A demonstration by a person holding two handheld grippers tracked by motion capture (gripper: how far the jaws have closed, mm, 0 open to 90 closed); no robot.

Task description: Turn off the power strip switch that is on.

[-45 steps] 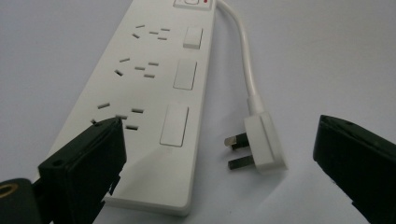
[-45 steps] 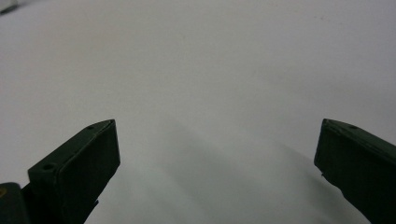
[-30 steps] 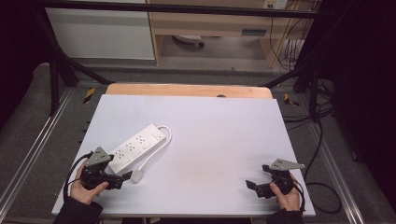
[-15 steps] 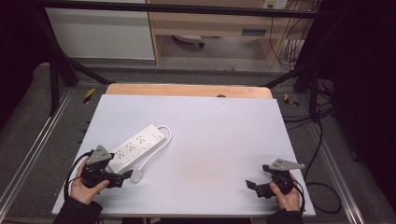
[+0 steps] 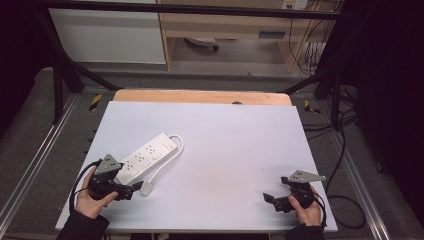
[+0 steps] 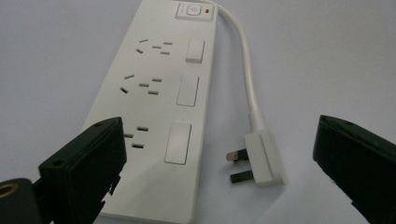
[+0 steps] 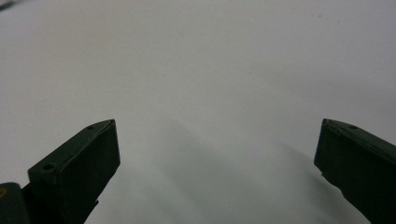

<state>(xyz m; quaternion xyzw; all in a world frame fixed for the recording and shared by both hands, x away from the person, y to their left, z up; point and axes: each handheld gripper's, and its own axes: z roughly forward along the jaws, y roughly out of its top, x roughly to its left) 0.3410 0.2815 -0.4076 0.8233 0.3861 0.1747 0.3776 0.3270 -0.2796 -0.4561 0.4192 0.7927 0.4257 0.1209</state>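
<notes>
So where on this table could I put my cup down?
The table is bare between the power strip and the right gripper, and along the far edge. It is crowded near the left gripper, beside the strip's plug.

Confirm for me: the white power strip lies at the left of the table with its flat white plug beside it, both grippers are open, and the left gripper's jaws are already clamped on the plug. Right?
Not quite. The left gripper is open, with its jaws apart on either side of the flat white plug and clamped on nothing, as the left gripper view shows. The rest holds: the white power strip lies at the left of the white table, and the right gripper is open too.
</notes>
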